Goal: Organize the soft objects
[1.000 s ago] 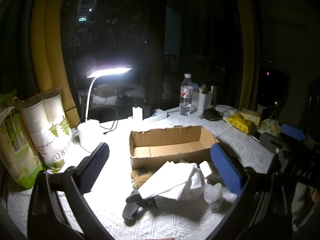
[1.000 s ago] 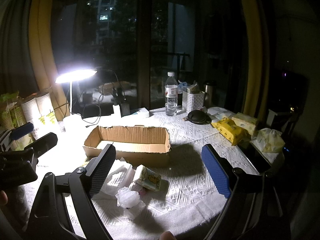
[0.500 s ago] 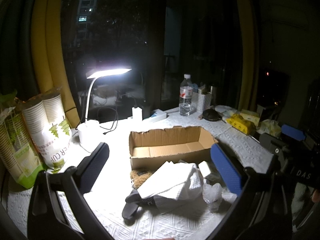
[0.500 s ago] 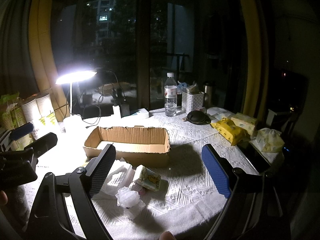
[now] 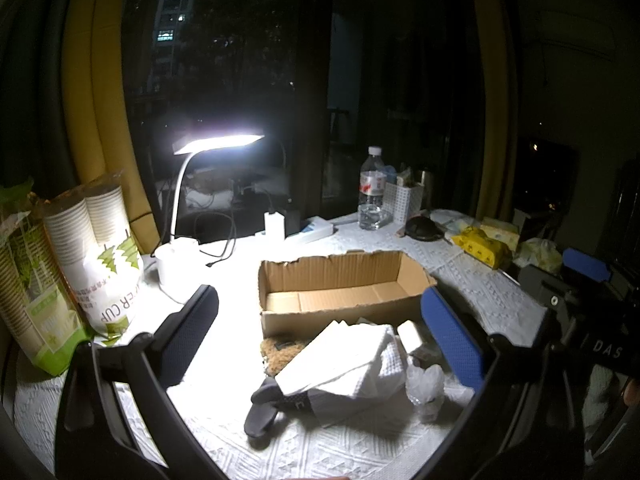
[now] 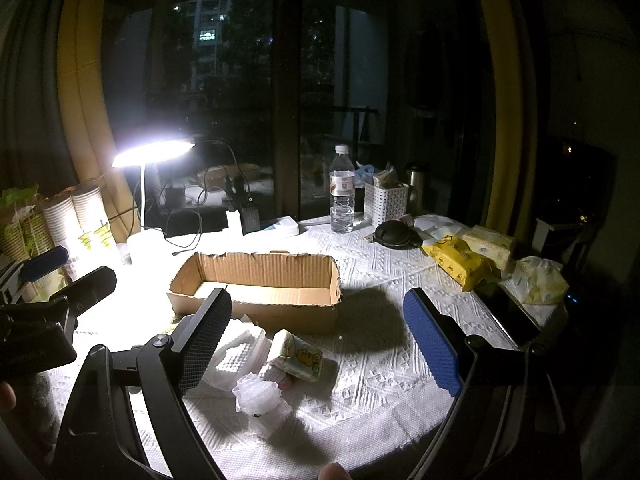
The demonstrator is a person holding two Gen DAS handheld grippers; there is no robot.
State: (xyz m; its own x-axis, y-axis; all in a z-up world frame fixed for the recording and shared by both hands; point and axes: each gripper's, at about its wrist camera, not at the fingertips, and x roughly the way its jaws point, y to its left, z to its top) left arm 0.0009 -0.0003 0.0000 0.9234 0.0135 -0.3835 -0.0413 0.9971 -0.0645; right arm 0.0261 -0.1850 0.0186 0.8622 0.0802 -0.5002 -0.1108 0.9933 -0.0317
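An empty open cardboard box point(image 5: 340, 286) stands mid-table; it also shows in the right wrist view point(image 6: 260, 284). In front of it lies a heap of soft things: a folded white towel point(image 5: 344, 360), a dark sock point(image 5: 276, 404), a brown pad point(image 5: 276, 354), clear crumpled plastic point(image 5: 426, 384) and a small tissue pack point(image 6: 298, 360). My left gripper point(image 5: 320, 344) is open and empty, held above the heap. My right gripper point(image 6: 316, 344) is open and empty, above the tissue pack and the crumpled plastic point(image 6: 260, 396).
A lit desk lamp point(image 5: 188, 200) and bagged paper cups point(image 5: 96, 256) stand at the left. A water bottle point(image 6: 342, 196), white basket point(image 6: 386, 202), dark round case point(image 6: 394, 234) and yellow wipe packs point(image 6: 460, 260) are at the back right. A phone point(image 6: 508, 316) lies near the right edge.
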